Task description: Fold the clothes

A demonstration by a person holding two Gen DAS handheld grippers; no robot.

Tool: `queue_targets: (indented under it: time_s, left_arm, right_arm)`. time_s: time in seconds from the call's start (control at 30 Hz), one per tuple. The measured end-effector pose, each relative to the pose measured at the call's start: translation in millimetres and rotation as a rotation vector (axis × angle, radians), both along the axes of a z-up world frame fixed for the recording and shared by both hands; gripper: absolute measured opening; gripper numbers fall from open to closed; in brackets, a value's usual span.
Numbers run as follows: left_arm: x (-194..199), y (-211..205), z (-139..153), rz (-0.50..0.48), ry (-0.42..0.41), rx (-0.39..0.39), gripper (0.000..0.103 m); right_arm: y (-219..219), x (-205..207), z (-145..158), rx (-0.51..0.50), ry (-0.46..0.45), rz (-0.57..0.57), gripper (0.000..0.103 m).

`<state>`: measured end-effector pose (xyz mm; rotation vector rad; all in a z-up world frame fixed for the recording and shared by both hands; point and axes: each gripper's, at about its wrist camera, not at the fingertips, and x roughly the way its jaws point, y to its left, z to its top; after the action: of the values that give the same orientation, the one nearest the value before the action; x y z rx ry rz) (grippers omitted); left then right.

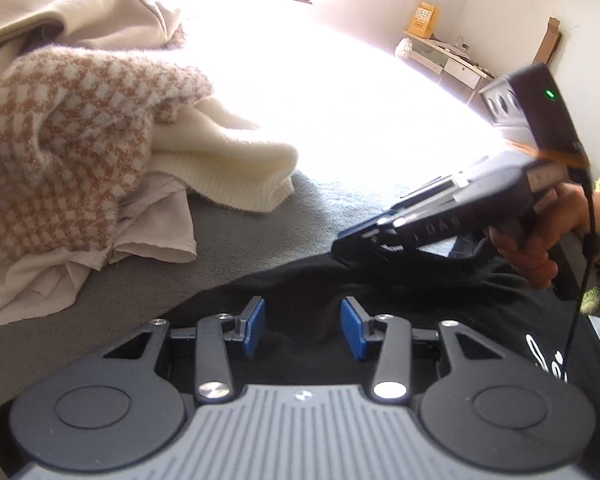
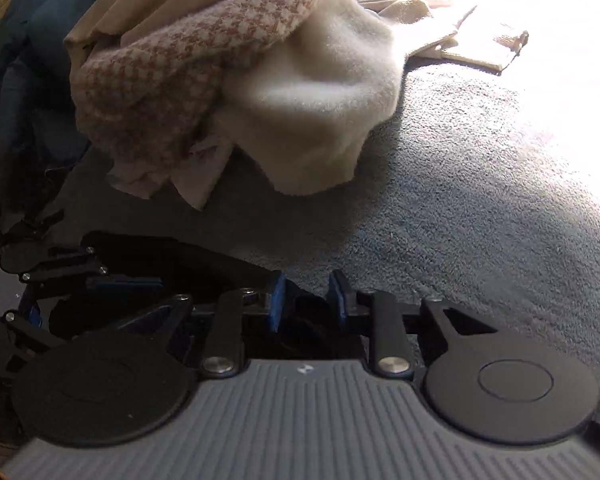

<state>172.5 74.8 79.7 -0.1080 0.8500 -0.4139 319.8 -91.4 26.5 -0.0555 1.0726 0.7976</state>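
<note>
A black T-shirt (image 1: 380,292) with white lettering lies on the grey carpet (image 1: 236,236) at 6 o'clock, under both tools. The right hand-held gripper (image 1: 342,245), slanting down from 3 o'clock, looks pinched on its raised far edge. The left hand-held gripper (image 1: 303,330) hovers level with pads spread over the cloth. I judge an edge is being gathered, so next the left should grip beside it; the unfolded pile (image 1: 68,152) sits at 10 o'clock.

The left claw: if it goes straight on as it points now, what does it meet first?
Probably the black garment under the open left claw, then bare grey carpet; the right claw sits slightly to its right, though depth is unclear.
</note>
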Motion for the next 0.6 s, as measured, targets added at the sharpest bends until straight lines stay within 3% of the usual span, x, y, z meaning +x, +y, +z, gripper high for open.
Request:
queue_targets:
  time_s: [0.1,0.37,0.47,0.6]
  left_arm:
    - [5,10,3,-0.023,-0.016,-0.015,0.056]
    - [11,13,-7,-0.122,0.033,0.013,0.057]
    - [6,5,-17,-0.170,0.048,0.070,0.057]
    - [-1,-5,-24,-0.212,0.037,0.126,0.057]
  right_arm:
    - [11,-38,14,-0.059,-0.206,0.139,0.008]
    - [17,-150,7,-0.246,-0.724,0.647,0.008]
    - [17,-164,-1,-0.284,-0.770,0.750,0.008]
    - [8,-152,14,-0.208,-0.689,0.667,0.009]
